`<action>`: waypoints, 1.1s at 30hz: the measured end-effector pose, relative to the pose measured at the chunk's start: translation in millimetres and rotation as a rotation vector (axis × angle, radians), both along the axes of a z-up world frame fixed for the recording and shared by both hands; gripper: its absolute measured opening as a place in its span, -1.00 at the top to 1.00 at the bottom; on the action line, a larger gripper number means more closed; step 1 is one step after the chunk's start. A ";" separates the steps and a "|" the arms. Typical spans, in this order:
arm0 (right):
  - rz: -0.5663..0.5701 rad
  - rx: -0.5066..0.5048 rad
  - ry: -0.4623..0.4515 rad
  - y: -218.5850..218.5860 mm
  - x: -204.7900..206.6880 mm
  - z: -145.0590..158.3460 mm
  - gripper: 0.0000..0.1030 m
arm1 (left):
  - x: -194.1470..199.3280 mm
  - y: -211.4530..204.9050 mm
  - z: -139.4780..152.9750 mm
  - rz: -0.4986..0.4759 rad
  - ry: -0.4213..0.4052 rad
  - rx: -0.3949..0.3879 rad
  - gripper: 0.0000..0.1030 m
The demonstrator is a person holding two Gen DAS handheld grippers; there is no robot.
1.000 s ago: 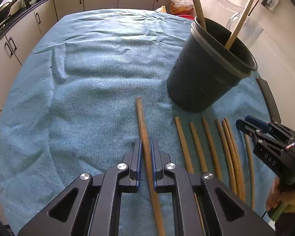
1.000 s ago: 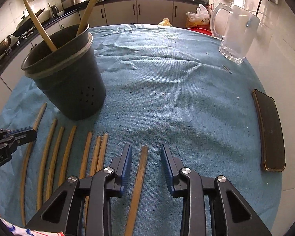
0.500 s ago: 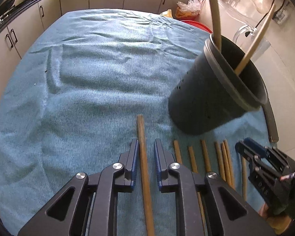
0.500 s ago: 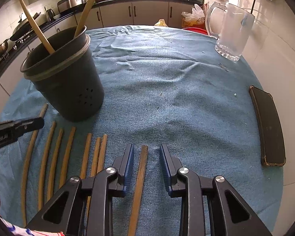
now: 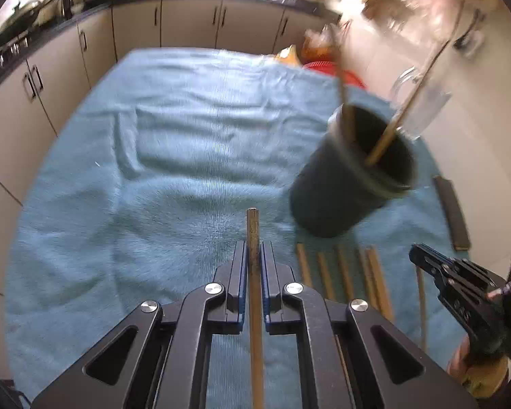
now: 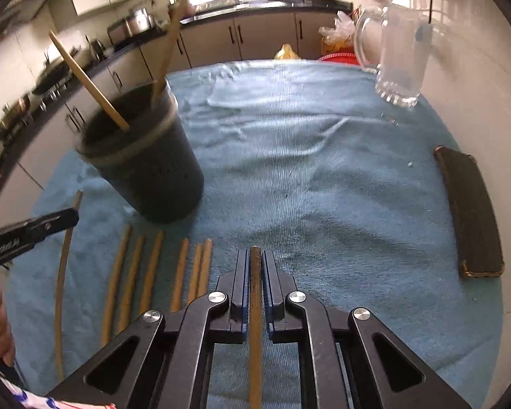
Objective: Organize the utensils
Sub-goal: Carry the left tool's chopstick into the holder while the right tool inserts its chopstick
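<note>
Both sets of tongs were closed, each on its own wooden stick. Seen from its own camera, the left tongs (image 5: 254, 259) pinched a stick (image 5: 253, 235) whose blunt end poked out past the blue-lined tips, above the blue towel (image 5: 160, 156) that covered the bench. The right tongs (image 6: 255, 267) likewise clamped a flat stick (image 6: 255, 272), its end just clear of the tips. Between the two, a row of loose sticks (image 6: 153, 272) lay side by side on the towel, near the foot of a dark pot (image 6: 146, 167). That pot stood upright on the towel with two sticks (image 6: 88, 81) leaning inside it, their tops pointing away from each other. Well off to the right lay a dark flat case (image 6: 470, 211) at the edge of the towel, and a clear glass jug (image 6: 398, 61) stood at the far right corner. Cream kitchen cupboards (image 5: 190, 24) ran along the back.
</note>
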State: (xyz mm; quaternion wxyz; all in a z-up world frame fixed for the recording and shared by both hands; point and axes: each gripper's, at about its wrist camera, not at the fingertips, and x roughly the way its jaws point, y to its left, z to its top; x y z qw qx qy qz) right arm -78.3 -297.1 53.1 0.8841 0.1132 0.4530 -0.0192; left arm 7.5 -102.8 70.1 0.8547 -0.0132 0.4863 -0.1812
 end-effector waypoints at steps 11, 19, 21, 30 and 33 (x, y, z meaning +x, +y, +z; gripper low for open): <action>-0.029 -0.001 -0.222 6.2 -78.0 77.6 0.85 | -95.3 25.0 84.8 -0.045 -0.228 -0.124 0.87; -0.041 -0.015 -0.353 15.9 -134.9 118.2 0.85 | -157.1 34.0 118.2 -0.070 -0.343 -0.153 0.87; -0.040 -0.026 -0.379 19.6 -147.8 126.1 0.85 | -172.3 33.4 124.9 -0.080 -0.375 -0.149 0.87; -0.035 -0.054 -0.464 26.5 -175.4 154.1 0.85 | -202.5 36.0 148.7 -0.103 -0.466 -0.172 0.87; -0.036 -0.056 -0.481 24.9 -173.6 163.6 0.85 | -201.0 36.9 156.4 -0.106 -0.471 -0.185 0.87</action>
